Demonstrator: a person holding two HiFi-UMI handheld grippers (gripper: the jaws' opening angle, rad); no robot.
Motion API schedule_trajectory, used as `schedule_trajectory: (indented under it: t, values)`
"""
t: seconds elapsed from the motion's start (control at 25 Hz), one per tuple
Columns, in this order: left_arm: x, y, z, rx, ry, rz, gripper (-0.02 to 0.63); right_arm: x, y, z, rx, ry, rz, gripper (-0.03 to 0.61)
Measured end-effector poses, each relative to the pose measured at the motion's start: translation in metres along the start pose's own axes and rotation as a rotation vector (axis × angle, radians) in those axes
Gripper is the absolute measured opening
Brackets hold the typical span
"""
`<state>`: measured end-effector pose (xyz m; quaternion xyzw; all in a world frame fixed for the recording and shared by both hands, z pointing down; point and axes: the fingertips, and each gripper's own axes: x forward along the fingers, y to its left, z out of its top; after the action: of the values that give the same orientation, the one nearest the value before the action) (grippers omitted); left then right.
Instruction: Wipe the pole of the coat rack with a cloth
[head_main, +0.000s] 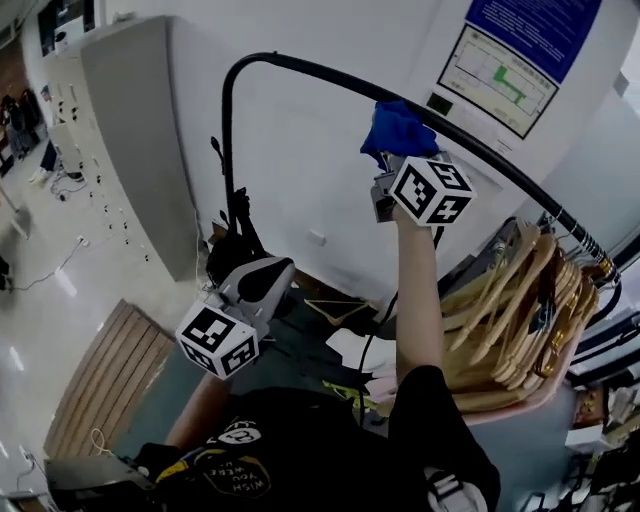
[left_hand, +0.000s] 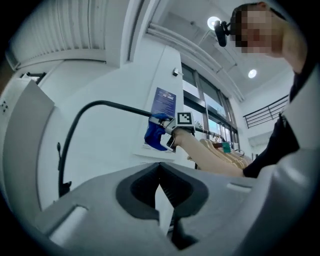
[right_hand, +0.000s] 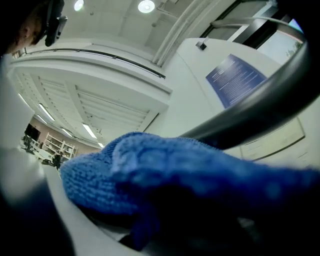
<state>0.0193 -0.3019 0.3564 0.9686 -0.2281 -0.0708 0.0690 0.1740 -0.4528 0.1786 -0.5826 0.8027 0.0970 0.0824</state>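
A black coat rack pole (head_main: 300, 68) arcs overhead from the left upright to the right. A blue cloth (head_main: 398, 127) is bunched on the pole's top stretch. My right gripper (head_main: 392, 162) is raised on an outstretched arm and is shut on that cloth, pressing it to the pole. The right gripper view is filled by the cloth (right_hand: 165, 175), with the pole (right_hand: 260, 107) running just behind it. My left gripper (head_main: 272, 272) hangs low beside the upright, shut and empty. Its own view shows the jaws (left_hand: 161, 200) together, with the pole (left_hand: 110, 104) and cloth (left_hand: 155, 132) far off.
Several wooden hangers (head_main: 510, 310) hang crowded at the pole's right end. A poster (head_main: 500, 75) is on the white wall behind. A grey partition (head_main: 135, 130) stands at the left. Below are a slatted wooden panel (head_main: 110, 370) and cluttered items.
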Motion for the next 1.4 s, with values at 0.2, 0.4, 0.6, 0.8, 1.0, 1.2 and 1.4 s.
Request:
schedule_trajectory:
  t: [0.2,0.4,0.6,0.8,1.0,1.2,1.4]
  values:
    - [0.045,-0.054,-0.016,-0.018,0.034,-0.189,0.0,-0.111,-0.086,0.024,-0.065,-0.003,-0.256,0.025]
    - [0.064,-0.085,-0.027,-0.027,0.054,-0.282,0.0,-0.201,-0.14,0.046,-0.049,-0.068,-0.436,0.024]
    - [0.063,-0.083,-0.033,-0.034,0.06,-0.265,0.0,-0.217,-0.149,0.05,-0.004,-0.137,-0.478,0.012]
    - [0.043,-0.062,-0.028,-0.018,0.036,-0.171,0.0,-0.147,-0.104,0.034,-0.025,-0.085,-0.331,0.012]
    - [0.006,-0.026,-0.017,-0.008,0.002,-0.018,0.0,-0.046,-0.047,0.005,-0.012,0.003,-0.151,0.012]
    - [-0.045,0.017,-0.001,0.026,-0.023,0.167,0.0,0.08,0.02,-0.027,-0.024,0.093,0.015,0.012]
    - [-0.086,0.041,0.011,0.027,-0.052,0.282,0.0,0.176,0.082,-0.051,0.047,0.14,0.133,0.012]
